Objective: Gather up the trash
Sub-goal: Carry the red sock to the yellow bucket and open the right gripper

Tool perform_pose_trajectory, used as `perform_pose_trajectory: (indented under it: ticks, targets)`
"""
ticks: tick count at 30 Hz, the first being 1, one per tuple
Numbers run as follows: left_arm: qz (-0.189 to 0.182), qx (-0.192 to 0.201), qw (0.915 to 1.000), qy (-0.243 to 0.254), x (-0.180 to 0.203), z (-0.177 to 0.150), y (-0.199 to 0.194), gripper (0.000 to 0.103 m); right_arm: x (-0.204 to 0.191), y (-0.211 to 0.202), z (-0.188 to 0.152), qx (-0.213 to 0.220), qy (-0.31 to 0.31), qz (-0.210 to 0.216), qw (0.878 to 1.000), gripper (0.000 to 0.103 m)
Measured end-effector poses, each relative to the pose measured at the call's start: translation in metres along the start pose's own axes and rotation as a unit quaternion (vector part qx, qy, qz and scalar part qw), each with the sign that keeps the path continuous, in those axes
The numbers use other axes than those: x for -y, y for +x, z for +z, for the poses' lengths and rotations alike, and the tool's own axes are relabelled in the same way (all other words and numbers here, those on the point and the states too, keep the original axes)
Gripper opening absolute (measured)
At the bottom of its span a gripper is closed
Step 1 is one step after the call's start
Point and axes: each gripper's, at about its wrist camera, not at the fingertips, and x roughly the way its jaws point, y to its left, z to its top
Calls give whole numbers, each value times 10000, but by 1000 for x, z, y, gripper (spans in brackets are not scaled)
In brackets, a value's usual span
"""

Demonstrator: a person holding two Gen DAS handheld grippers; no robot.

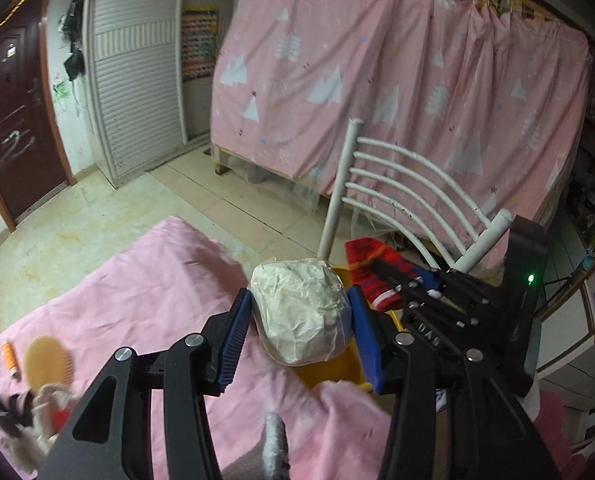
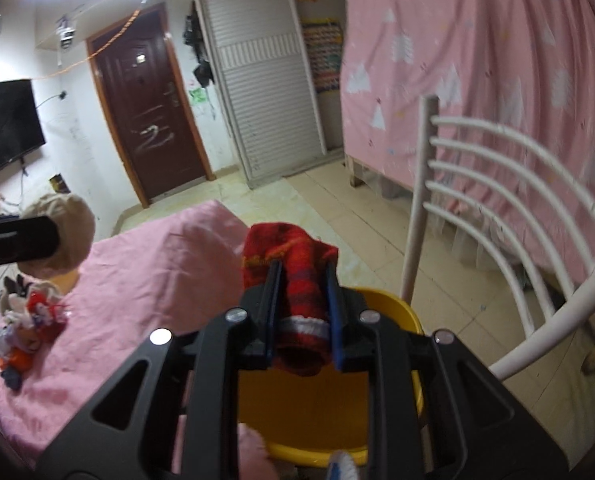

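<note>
My left gripper (image 1: 301, 316) is shut on a crumpled white paper ball (image 1: 301, 312) and holds it above the edge of a yellow bin (image 1: 329, 372). My right gripper (image 2: 302, 292) is shut on a red striped sock (image 2: 297, 276) and holds it over the yellow bin (image 2: 377, 304). In the left wrist view the right gripper (image 1: 449, 300) with the red sock (image 1: 371, 272) is just right of the paper ball. In the right wrist view the paper ball (image 2: 63, 240) and the left gripper's finger (image 2: 17, 242) show at the far left.
A pink cloth (image 1: 137, 300) covers the table. On it lie an orange comb (image 1: 49, 360), a small orange tube (image 1: 9, 358) and a heap of small cloth items (image 2: 25, 324). A white chair (image 1: 409, 184) stands behind the bin, before a pink curtain (image 1: 377, 72).
</note>
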Motion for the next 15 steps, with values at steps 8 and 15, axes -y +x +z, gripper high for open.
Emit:
perform_pose_trajectory:
  ticks: [8, 15]
  targets:
    - [-141, -287, 9995, 14, 17, 10, 51, 54, 32, 6, -8, 19, 484, -66, 9988, 55]
    - [-113, -218, 9997, -5, 14, 4, 39, 54, 30, -2, -5, 110, 463, -33, 9989, 56]
